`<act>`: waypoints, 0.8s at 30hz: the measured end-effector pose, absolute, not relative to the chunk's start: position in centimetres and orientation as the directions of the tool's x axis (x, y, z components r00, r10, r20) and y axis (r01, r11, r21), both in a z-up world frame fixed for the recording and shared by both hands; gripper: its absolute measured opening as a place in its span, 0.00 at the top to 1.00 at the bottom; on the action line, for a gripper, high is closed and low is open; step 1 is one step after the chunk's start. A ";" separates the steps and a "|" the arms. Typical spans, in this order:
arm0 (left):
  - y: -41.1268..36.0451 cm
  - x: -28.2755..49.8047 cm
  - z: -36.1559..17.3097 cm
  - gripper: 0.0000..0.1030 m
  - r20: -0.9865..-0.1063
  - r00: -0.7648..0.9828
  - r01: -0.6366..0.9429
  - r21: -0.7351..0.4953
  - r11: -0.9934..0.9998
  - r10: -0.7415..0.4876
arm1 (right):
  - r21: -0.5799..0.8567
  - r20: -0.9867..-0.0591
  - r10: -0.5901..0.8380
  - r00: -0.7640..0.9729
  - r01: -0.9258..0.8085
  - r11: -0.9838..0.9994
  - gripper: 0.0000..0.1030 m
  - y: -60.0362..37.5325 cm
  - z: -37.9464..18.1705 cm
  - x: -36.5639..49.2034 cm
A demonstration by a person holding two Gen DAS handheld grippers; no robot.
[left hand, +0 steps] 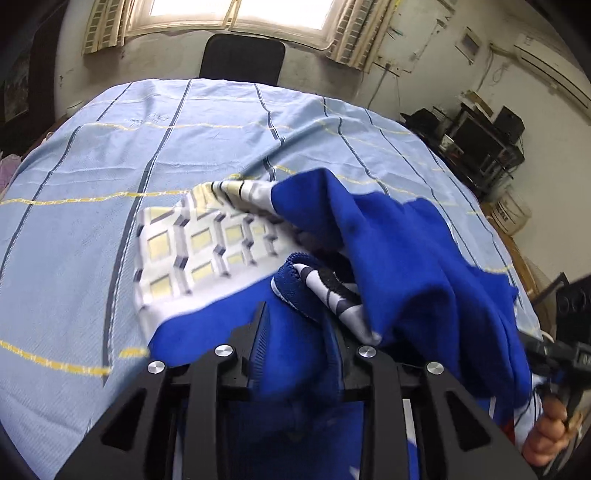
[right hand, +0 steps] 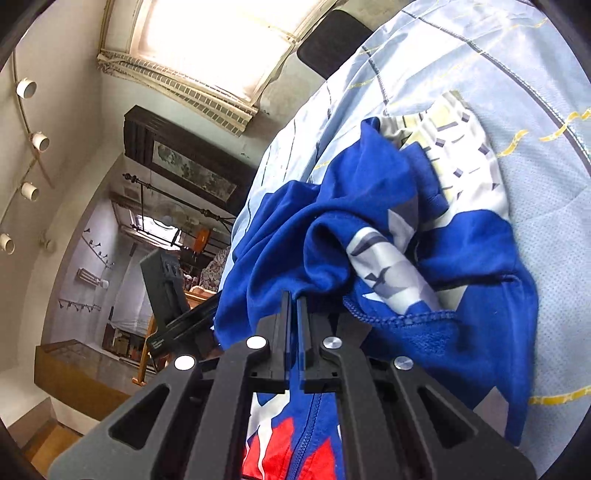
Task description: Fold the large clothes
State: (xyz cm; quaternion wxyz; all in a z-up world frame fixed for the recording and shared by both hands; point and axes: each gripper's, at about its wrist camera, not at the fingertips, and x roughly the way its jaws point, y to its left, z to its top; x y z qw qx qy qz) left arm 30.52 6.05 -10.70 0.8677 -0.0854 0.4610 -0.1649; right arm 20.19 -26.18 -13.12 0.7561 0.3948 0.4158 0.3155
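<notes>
Blue fabric of a large jacket (left hand: pixel 399 251) lies bunched on the near right part of a table covered with a pale blue striped sheet (left hand: pixel 110 184), and a white panel with yellow and grey squares spreads flat to its left. The left gripper (left hand: pixel 301 325) reaches in from the near edge with its jaws set apart and blue cloth filling the gap between them, though whether they pinch it cannot be told. In the right wrist view the right gripper (right hand: pixel 293 306) has its jaws pressed together on a fold of the jacket (right hand: pixel 461 258), whose red and white front and zip hang below. A hand (left hand: pixel 546 439) holds that gripper's grip at the far right. A black chair (left hand: pixel 242 59) stands beyond the table under a bright window (left hand: pixel 236 11)
</notes>
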 end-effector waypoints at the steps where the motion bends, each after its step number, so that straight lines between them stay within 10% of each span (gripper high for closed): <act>1: 6.1 30.7 -10.6 0.67 -0.765 0.524 0.204 -0.314 0.927 -0.375 | 0.861 -0.380 0.806 0.454 -0.143 0.487 0.98 -26.3 -13.2 20.2; 5: 6.5 30.7 -9.8 0.42 -0.717 0.540 0.211 -0.391 0.896 -0.440 | 0.868 -0.383 0.809 0.445 -0.125 0.480 0.98 -26.3 -13.6 20.3; 9: 5.1 31.2 -9.8 0.42 -0.728 0.532 0.225 -0.372 0.901 -0.433 | 0.867 -0.384 0.808 0.447 -0.126 0.482 0.98 -26.3 -13.5 20.3; 11: 4.5 31.7 -10.4 0.45 -0.749 0.512 0.213 -0.365 0.906 -0.422 | 0.868 -0.385 0.806 0.449 -0.121 0.482 0.98 -26.4 -13.4 20.3; 13: 4.4 31.9 -10.9 0.73 -0.758 0.488 0.206 -0.382 0.901 -0.433 | 0.871 -0.385 0.807 0.449 -0.112 0.478 0.97 -26.5 -13.6 20.5; 24: 7.2 23.6 -12.2 0.84 -0.815 0.416 0.195 -0.352 0.915 -0.402 | 0.827 -0.461 0.804 0.376 -0.147 0.543 0.97 -24.5 -13.3 19.5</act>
